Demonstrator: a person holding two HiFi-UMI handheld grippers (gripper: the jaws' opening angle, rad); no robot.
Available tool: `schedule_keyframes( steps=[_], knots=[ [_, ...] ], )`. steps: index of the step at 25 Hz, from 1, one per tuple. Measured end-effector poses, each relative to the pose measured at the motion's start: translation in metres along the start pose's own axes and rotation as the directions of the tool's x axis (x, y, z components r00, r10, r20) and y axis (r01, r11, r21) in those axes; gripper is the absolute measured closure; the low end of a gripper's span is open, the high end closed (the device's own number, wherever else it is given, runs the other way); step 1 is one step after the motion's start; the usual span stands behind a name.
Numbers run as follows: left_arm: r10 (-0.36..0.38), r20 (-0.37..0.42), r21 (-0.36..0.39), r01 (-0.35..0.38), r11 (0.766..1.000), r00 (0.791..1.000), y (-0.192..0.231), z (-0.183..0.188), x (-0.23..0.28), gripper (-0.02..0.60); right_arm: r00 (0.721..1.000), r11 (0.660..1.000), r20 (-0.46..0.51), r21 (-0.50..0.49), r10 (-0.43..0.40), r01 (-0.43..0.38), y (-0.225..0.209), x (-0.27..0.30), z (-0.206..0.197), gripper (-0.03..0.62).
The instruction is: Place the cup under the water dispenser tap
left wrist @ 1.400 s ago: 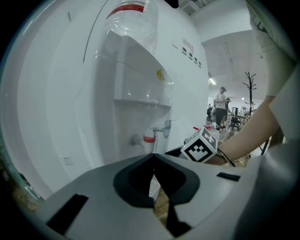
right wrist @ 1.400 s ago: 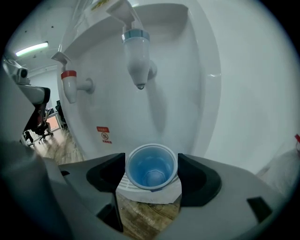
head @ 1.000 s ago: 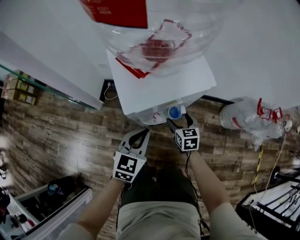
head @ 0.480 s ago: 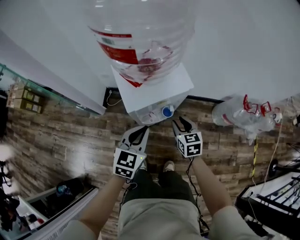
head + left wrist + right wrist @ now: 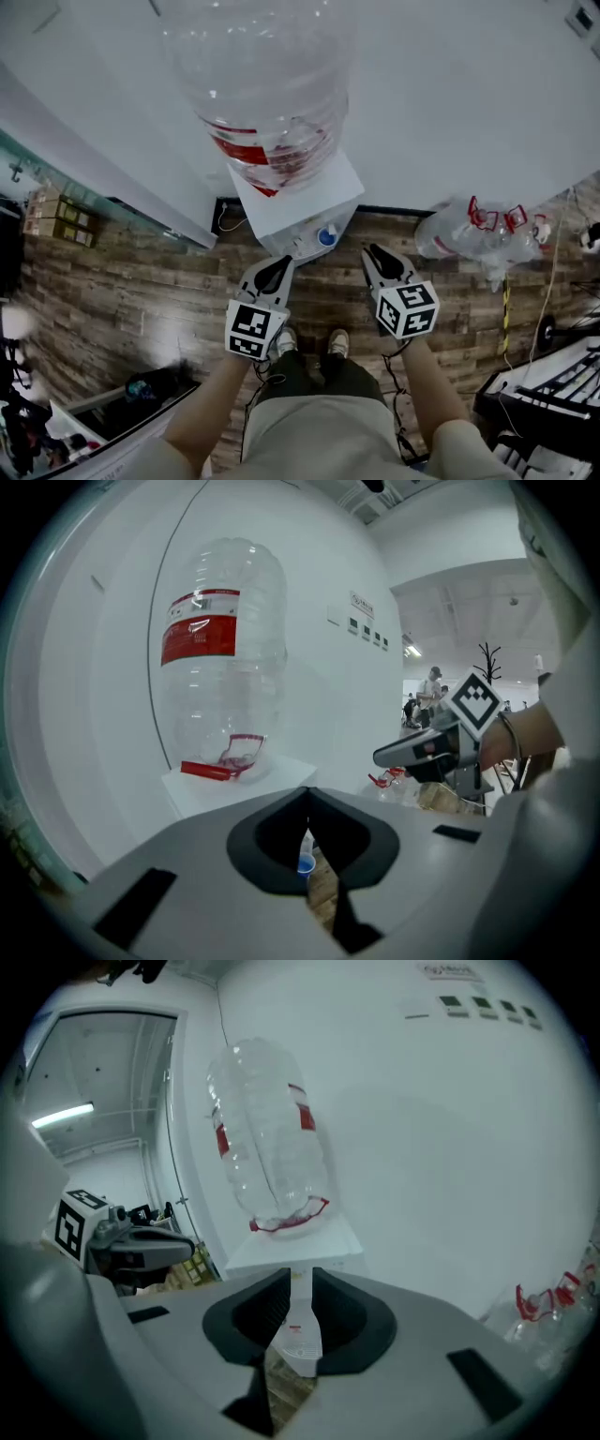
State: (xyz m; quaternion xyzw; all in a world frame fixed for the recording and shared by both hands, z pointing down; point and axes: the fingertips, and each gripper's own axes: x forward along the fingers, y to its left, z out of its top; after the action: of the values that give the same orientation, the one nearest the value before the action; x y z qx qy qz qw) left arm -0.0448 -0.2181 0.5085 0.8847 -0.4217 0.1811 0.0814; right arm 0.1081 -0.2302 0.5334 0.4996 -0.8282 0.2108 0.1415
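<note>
A small blue cup (image 5: 326,236) stands in the front recess of the white water dispenser (image 5: 305,199), below the big clear bottle (image 5: 258,94) on its top. Both grippers hang in front of the dispenser, apart from the cup. My left gripper (image 5: 280,263) is shut and holds nothing; in the left gripper view the cup (image 5: 306,863) shows through the slit of the left gripper (image 5: 307,803). My right gripper (image 5: 372,251) is to the right of the cup. The right gripper's (image 5: 302,1283) jaws are closing with a narrow gap and nothing between them.
An empty clear bottle (image 5: 478,234) with red trim lies on the wooden floor (image 5: 141,291) at the right. A glass partition (image 5: 103,187) runs along the left. A black rack (image 5: 553,394) stands at the bottom right. The person's feet (image 5: 314,342) are just behind the grippers.
Both grippers have risen and drawn back from the dispenser front. The right gripper has left the cup in the recess and its jaws have narrowed from wide open.
</note>
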Motion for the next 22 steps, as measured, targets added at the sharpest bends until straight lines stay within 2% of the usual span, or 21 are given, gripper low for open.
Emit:
schedule_keyframes(
  steps=[4, 10, 16, 22],
  knots=[
    [-0.002, 0.014, 0.009, 0.002, 1.0, 1.0, -0.003, 0.027, -0.015, 0.575, 0.998, 0.997, 0.064, -0.072, -0.007, 0.012, 0.011, -0.04, 0.047, 0.523],
    [-0.013, 0.094, 0.034, 0.01, 0.999, 0.995, -0.006, 0.085, -0.046, 0.576, 0.984, 0.997, 0.177, -0.071, 0.008, 0.005, 0.033, -0.094, 0.106, 0.551],
    [-0.026, 0.193, 0.073, 0.012, 0.997, 0.981, -0.014, 0.14, -0.078, 0.577, 0.966, 0.998, 0.257, -0.063, 0.001, 0.015, 0.056, -0.14, 0.139, 0.579],
    [-0.021, 0.275, 0.103, -0.008, 0.995, 0.961, -0.016, 0.186, -0.105, 0.577, 0.958, 0.985, 0.286, -0.17, 0.01, 0.04, 0.078, -0.174, 0.172, 0.586]
  ],
)
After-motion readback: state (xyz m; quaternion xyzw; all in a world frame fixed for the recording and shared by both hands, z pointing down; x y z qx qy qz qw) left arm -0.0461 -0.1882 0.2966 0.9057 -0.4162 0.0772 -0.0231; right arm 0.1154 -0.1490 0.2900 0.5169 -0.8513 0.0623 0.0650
